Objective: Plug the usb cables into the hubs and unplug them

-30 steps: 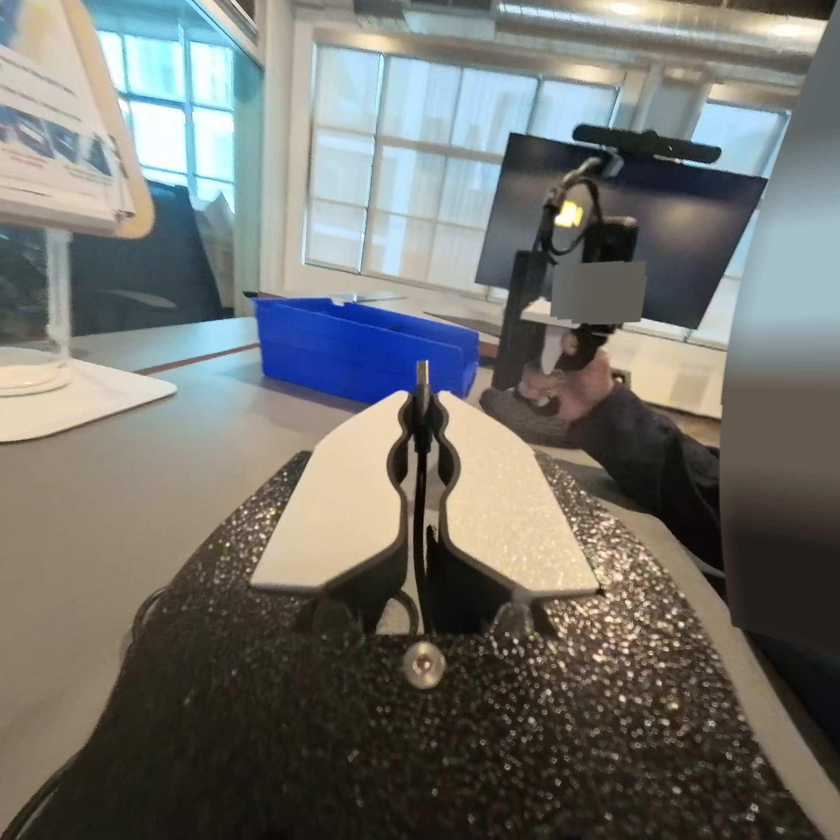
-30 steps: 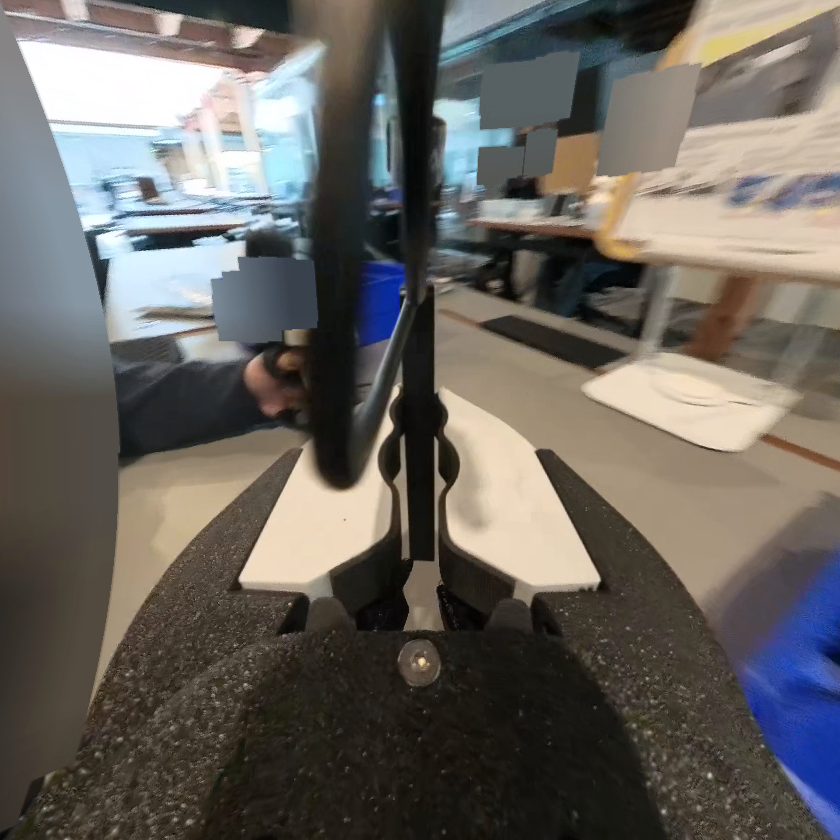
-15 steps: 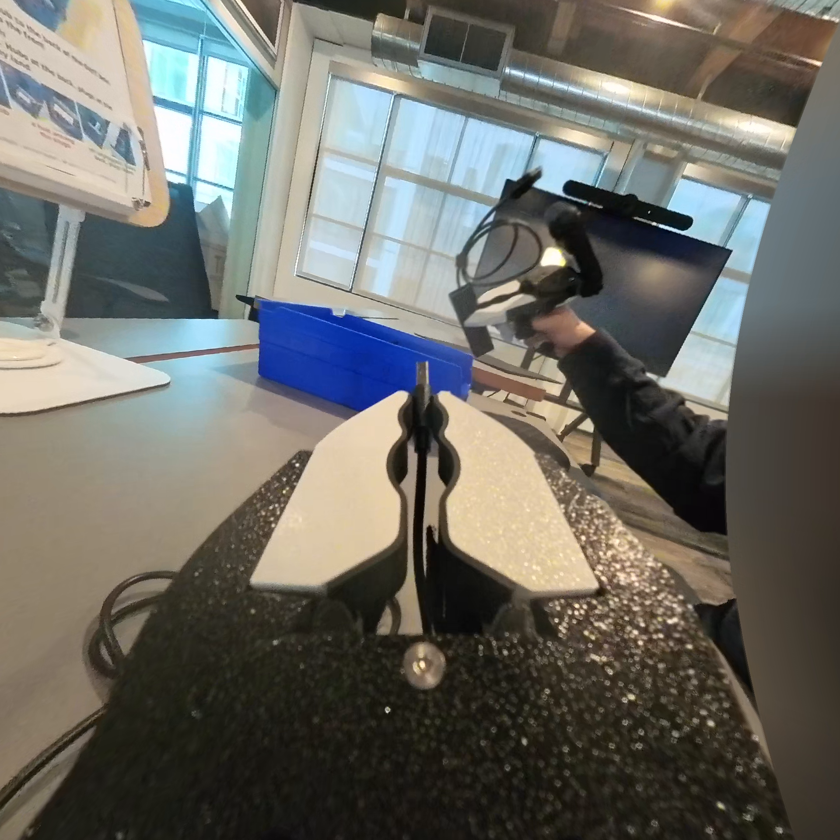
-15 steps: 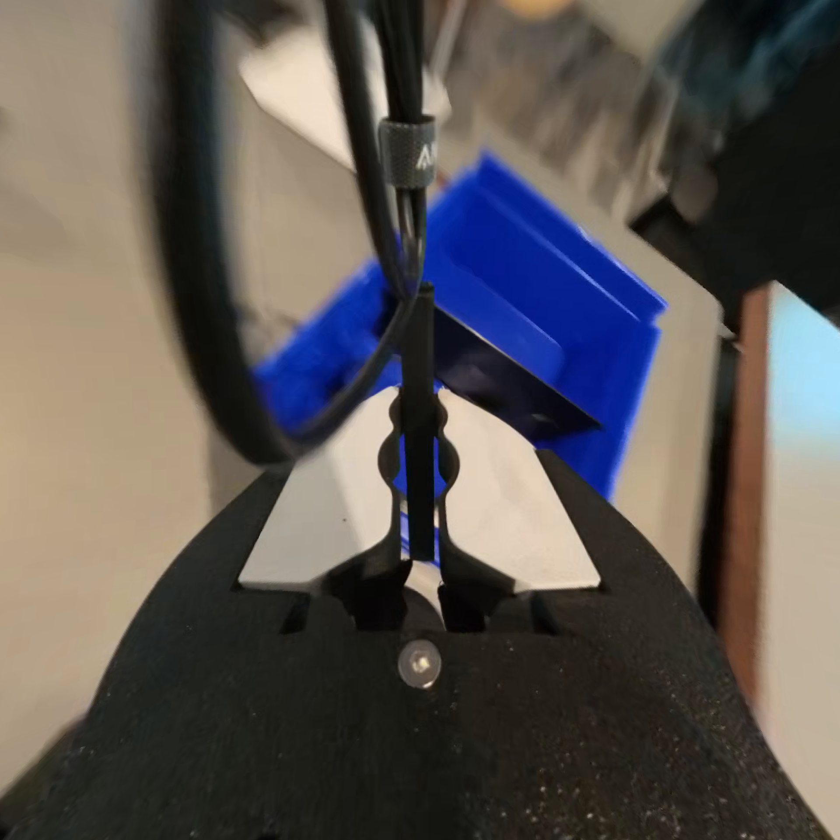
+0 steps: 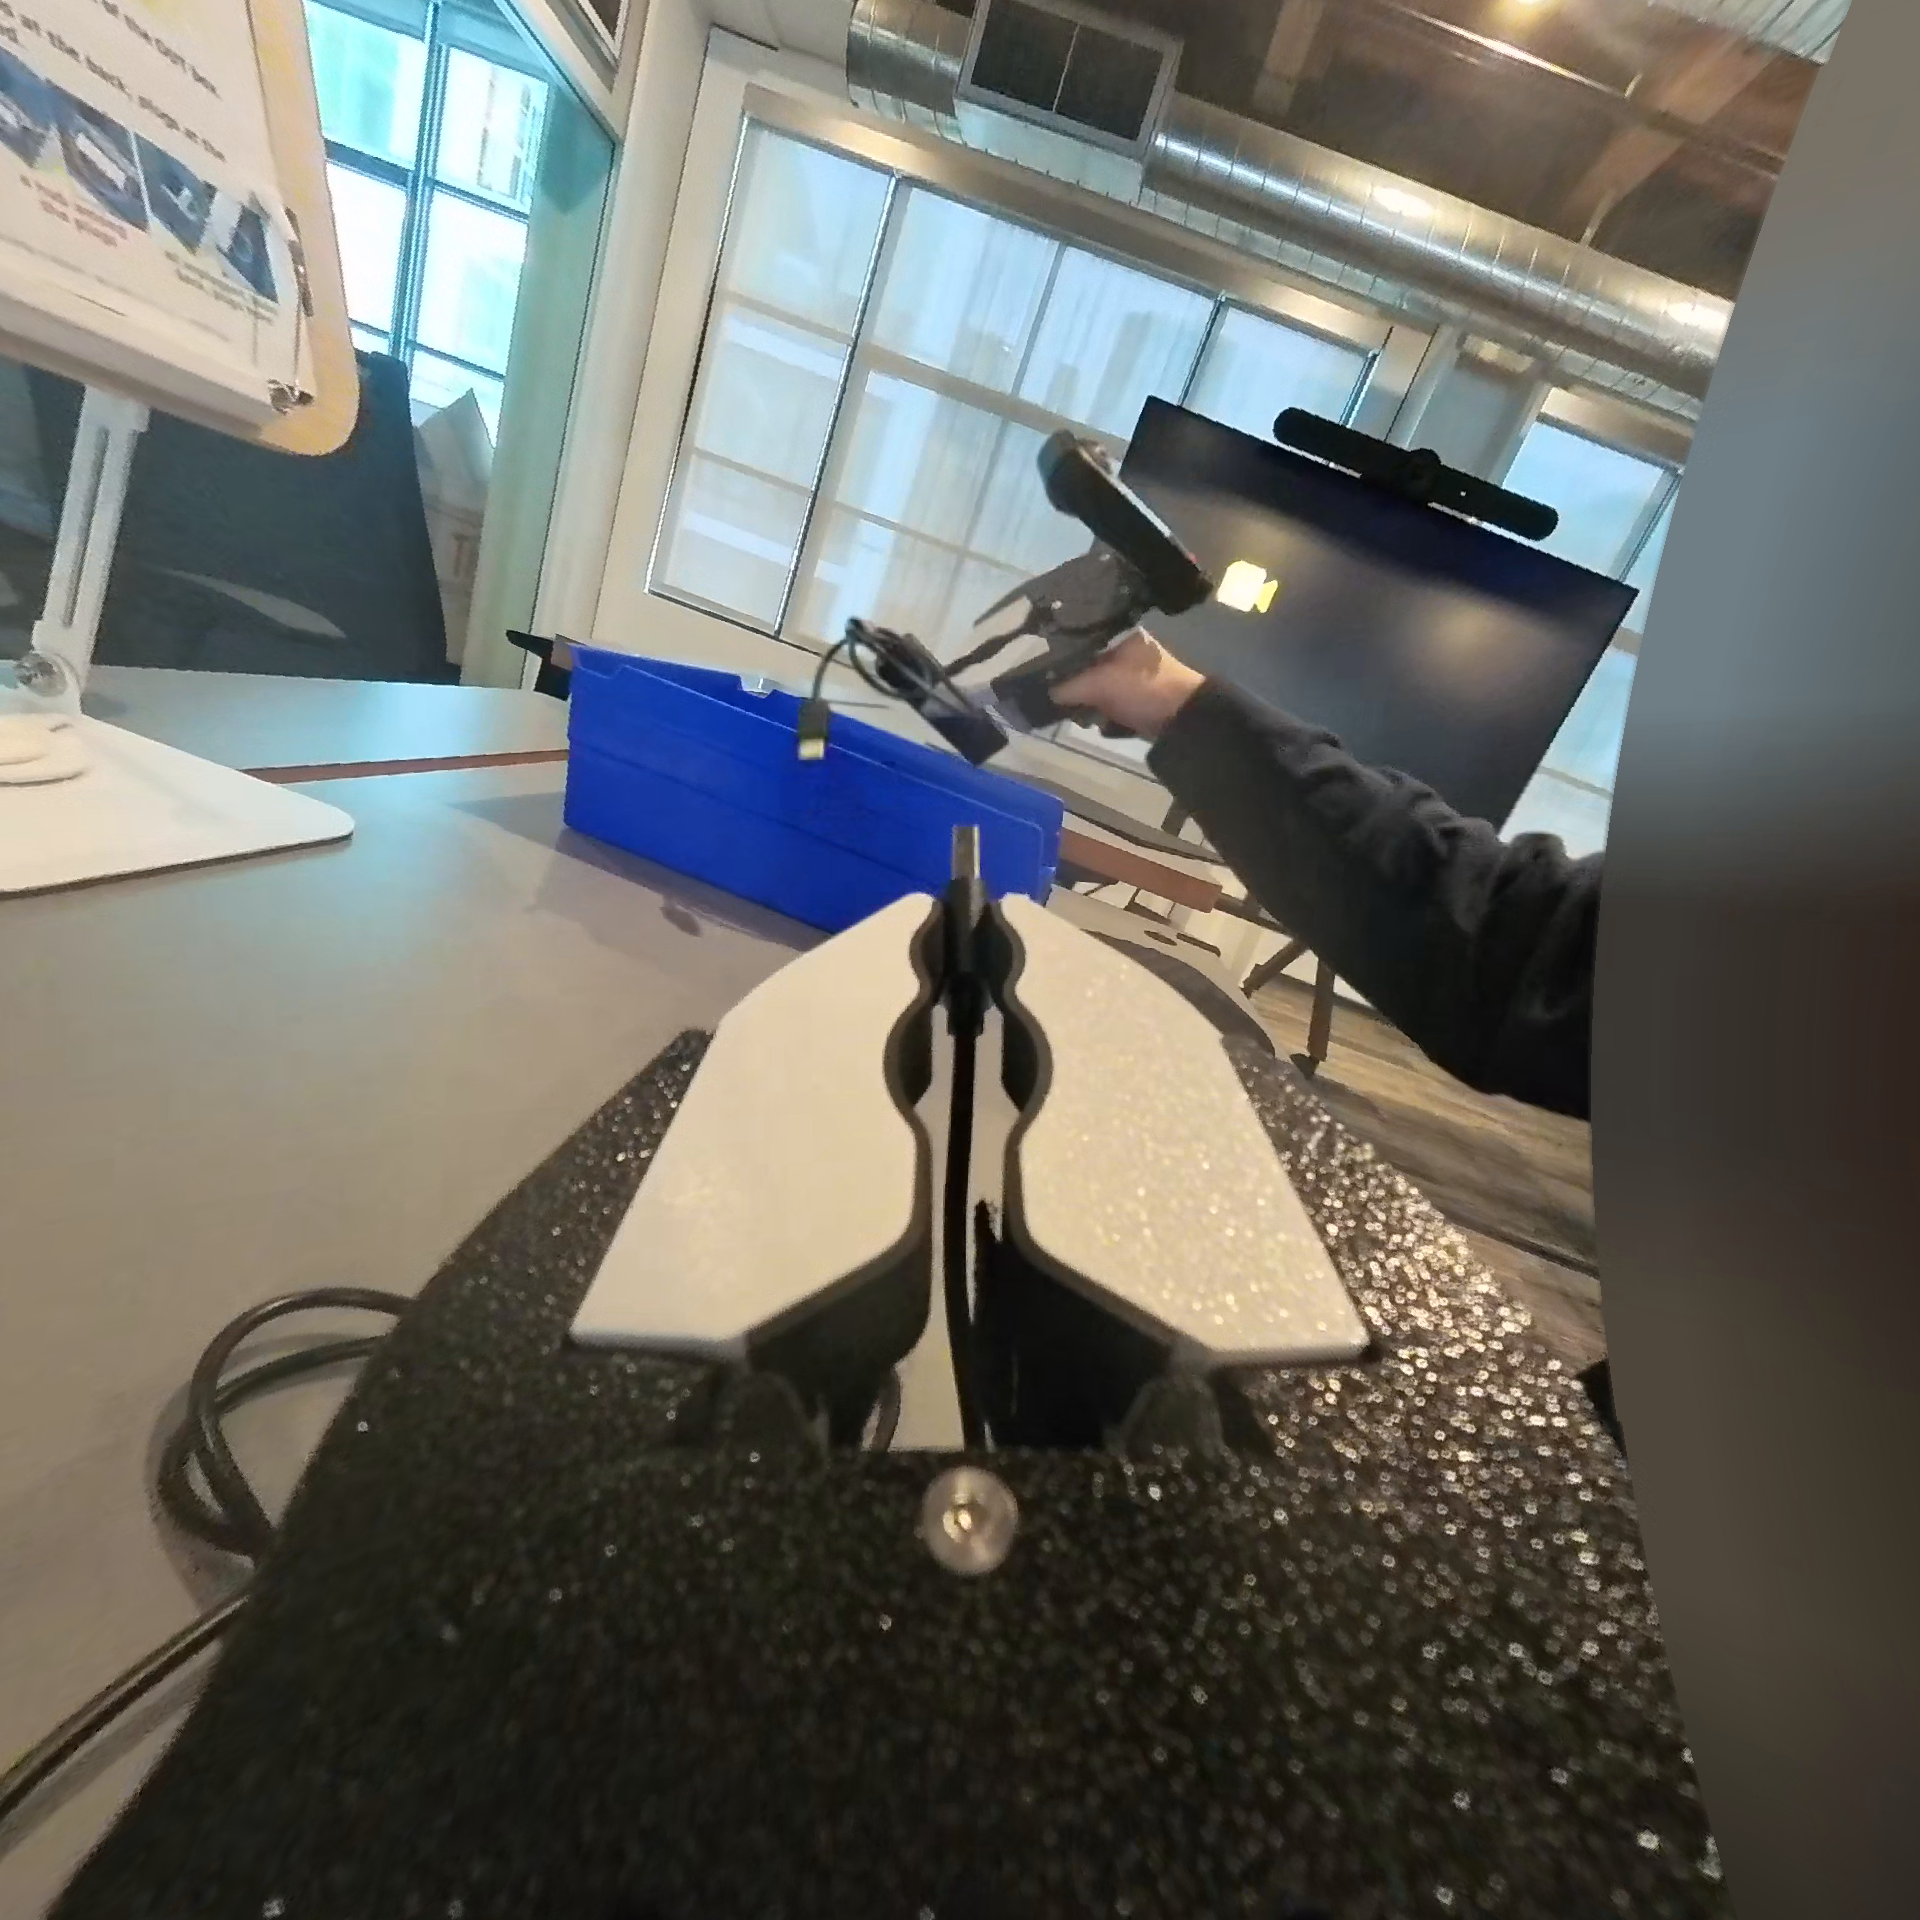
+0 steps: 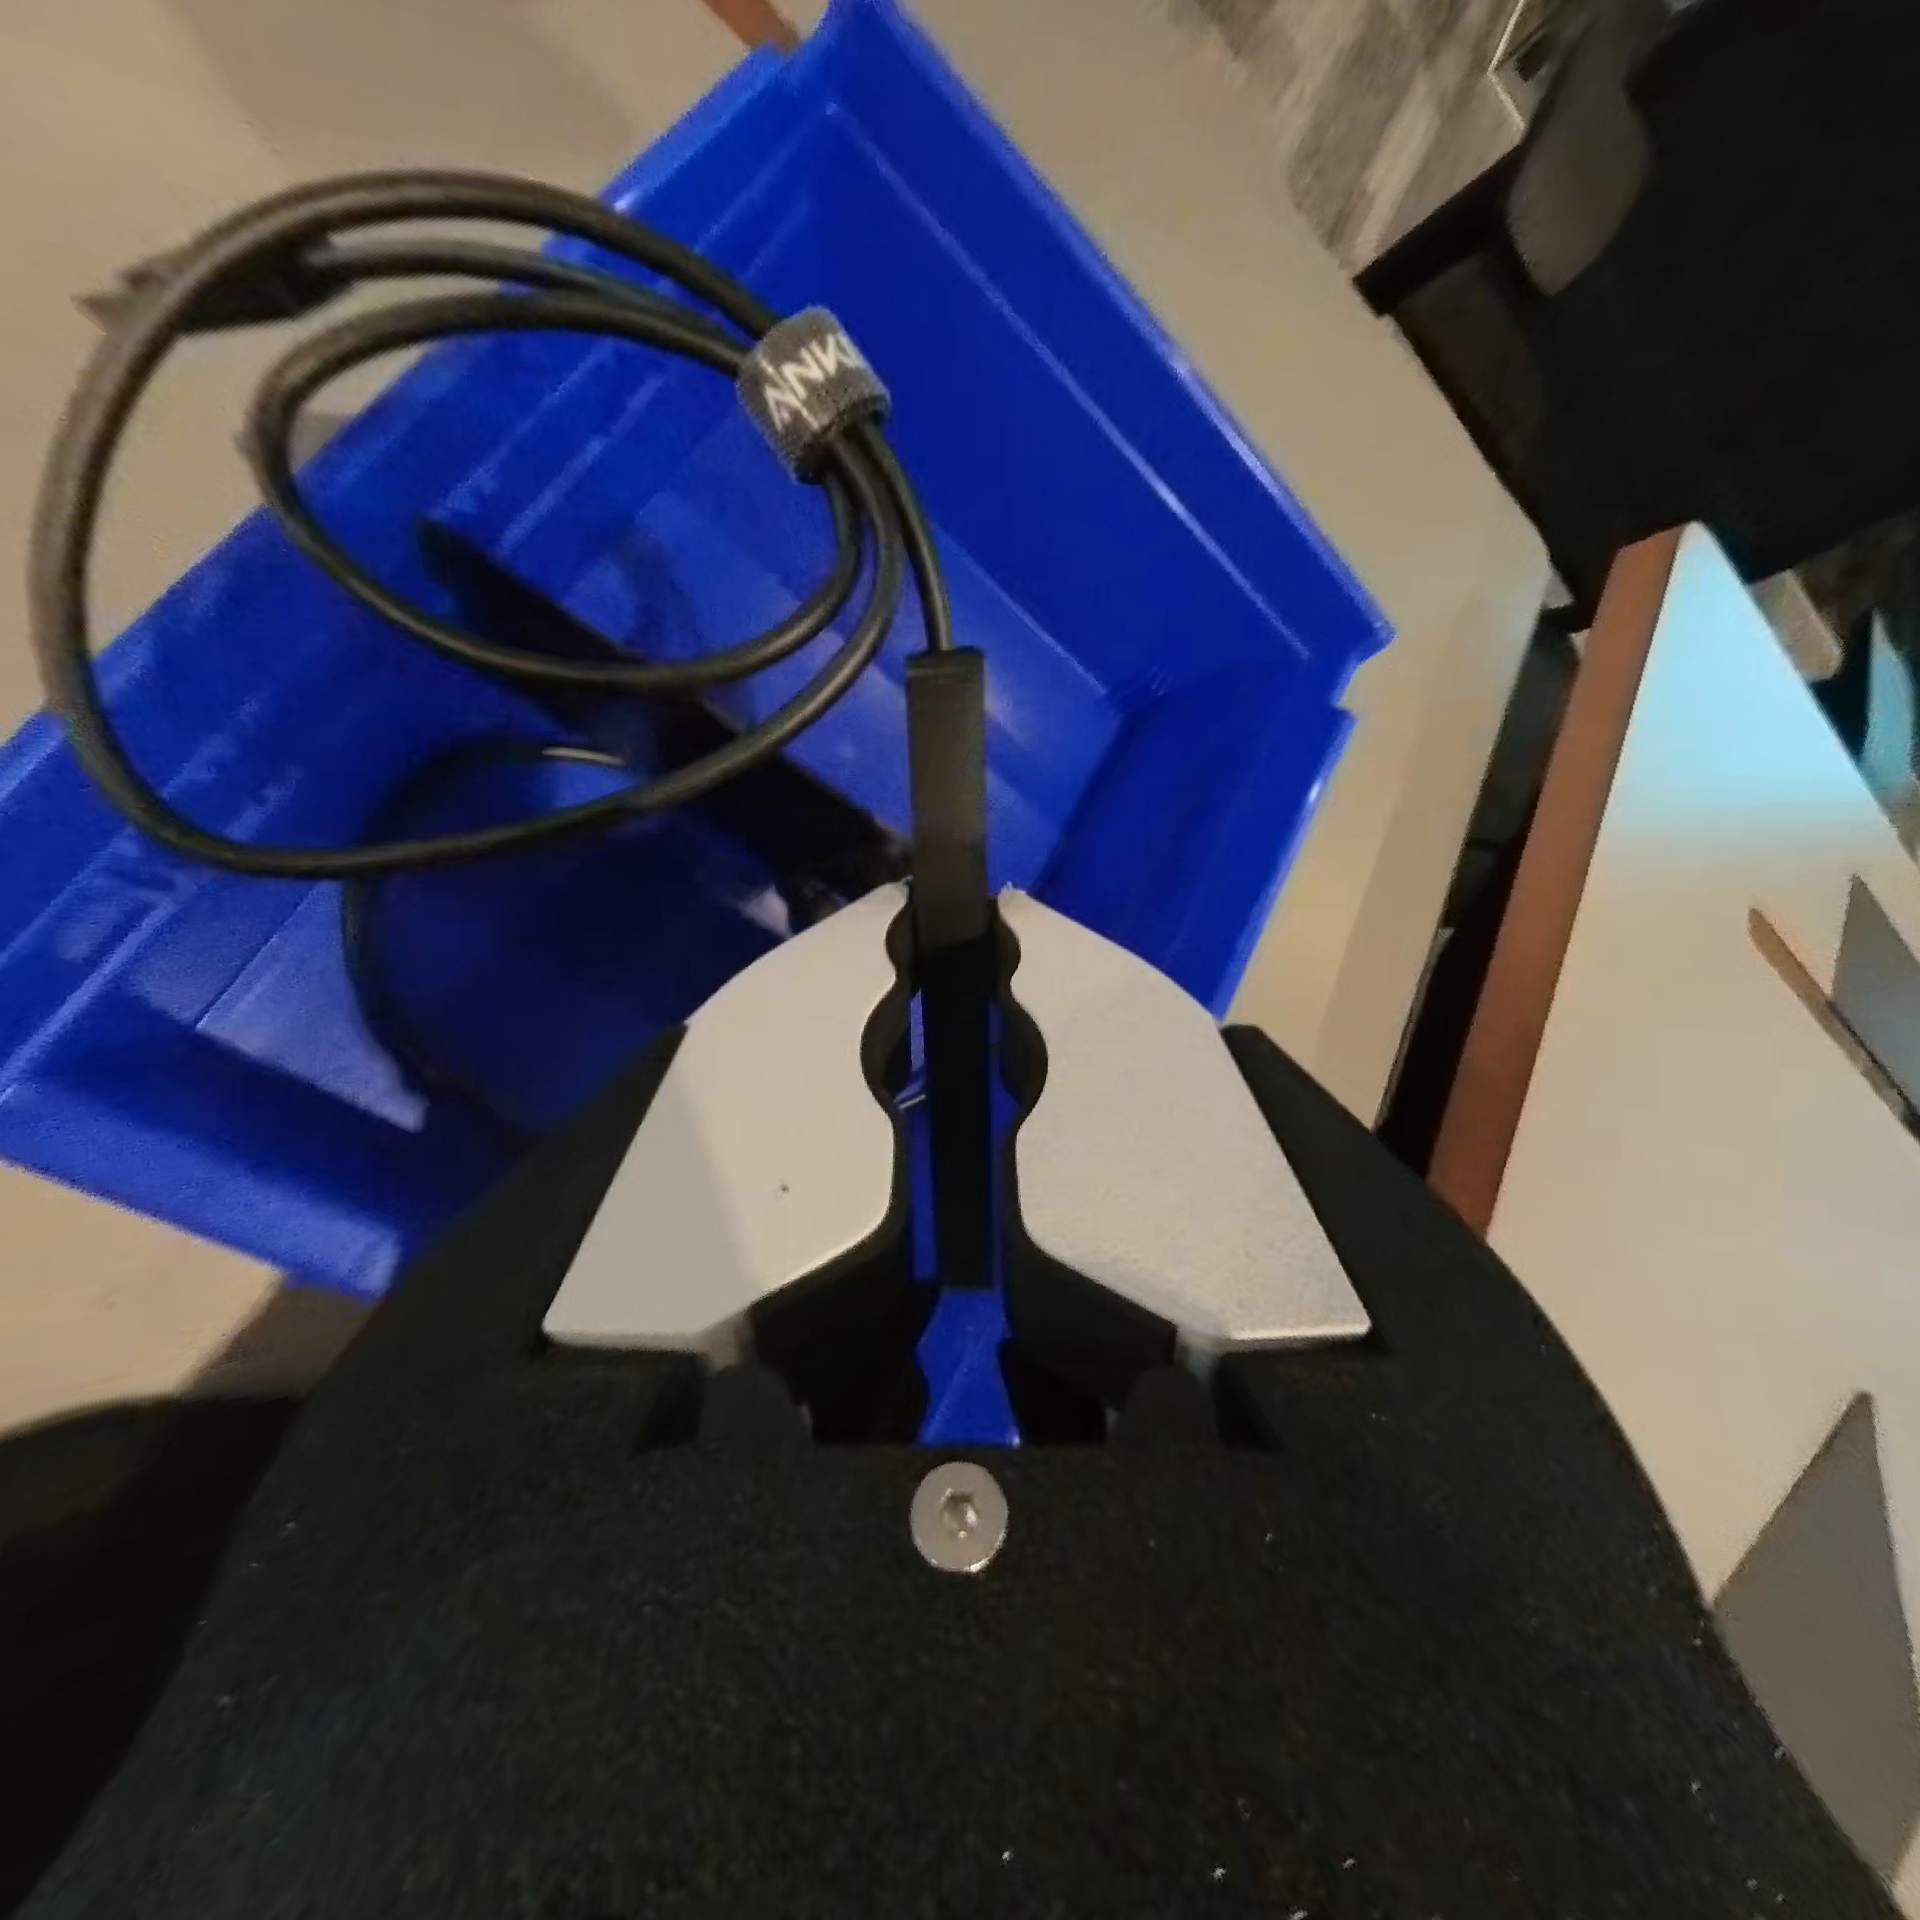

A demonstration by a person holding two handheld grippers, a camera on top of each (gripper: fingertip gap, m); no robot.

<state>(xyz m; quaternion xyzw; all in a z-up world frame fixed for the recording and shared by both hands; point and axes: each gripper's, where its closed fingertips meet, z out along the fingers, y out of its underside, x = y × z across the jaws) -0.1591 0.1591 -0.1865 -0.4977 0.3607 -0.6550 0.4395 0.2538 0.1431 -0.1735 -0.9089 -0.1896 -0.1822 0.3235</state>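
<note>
You are holding a cable and a hub.
Your left gripper (image 5: 964,914) is pinching the usb cable (image 5: 962,1049) near the blue bin (image 5: 790,821); your right gripper (image 6: 948,914) is squeezing the hub (image 6: 943,790) above it (cord (image 6: 436,582) dangling).

Bin (image 5: 810,821) on table (image 5: 312,1039) ahead, stand base (image 5: 135,821) to its left, monitor (image 5: 1382,644) behind-right, hub (image 6: 945,790) w/ cable above bin.

Left wrist view sits low behind own jaws, faces level across grey table (image 5: 312,1039) toward windows. Right wrist view, raised, tilts steeply down past own jaws, close above blue bin (image 6: 1143,540). Both views share blue bin (image 5: 748,800), ahead of jaws.
</note>
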